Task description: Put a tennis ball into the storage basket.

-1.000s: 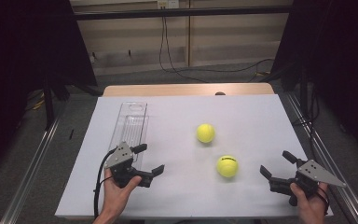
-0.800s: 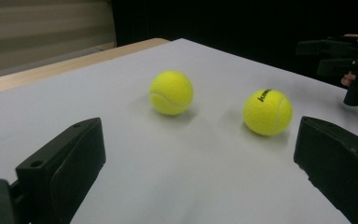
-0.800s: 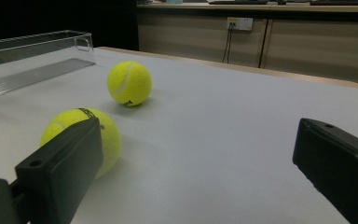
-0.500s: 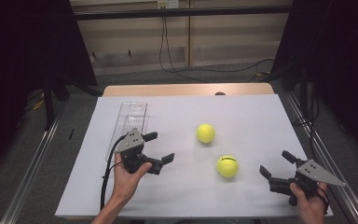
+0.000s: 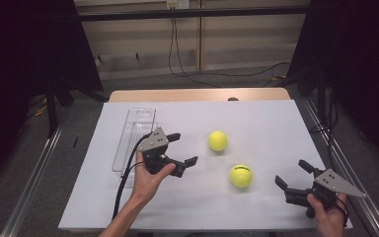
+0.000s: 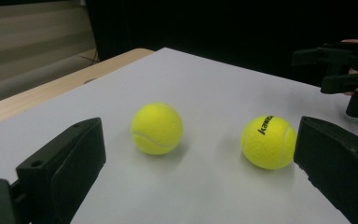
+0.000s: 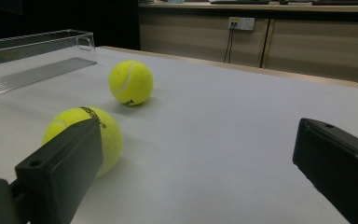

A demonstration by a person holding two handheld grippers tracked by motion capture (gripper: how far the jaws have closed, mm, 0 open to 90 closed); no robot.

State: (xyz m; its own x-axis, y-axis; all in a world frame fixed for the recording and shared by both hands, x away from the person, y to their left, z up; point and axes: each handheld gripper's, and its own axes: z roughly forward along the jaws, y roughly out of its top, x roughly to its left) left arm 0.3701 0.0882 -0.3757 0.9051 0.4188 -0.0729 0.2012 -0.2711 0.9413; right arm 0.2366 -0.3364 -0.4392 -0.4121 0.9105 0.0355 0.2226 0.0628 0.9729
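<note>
Lifting and swinging right, left gripper [image 5: 182, 148] is closing on the far tennis ball [image 5: 217, 140], jaws spread; right gripper [image 5: 295, 175] is sitting wide-open near the other tennis ball [image 5: 240, 176].

far tennis ball [image 5: 217, 140] | near tennis ball [image 5: 240, 176] (black lettering) | apart on white table [image 5: 266, 123]

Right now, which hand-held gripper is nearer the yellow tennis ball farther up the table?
Left. The left hand-held gripper sits open just left of the far yellow tennis ball, apart from it. The right hand-held gripper is open at the near right edge, beyond the nearer ball.
</note>
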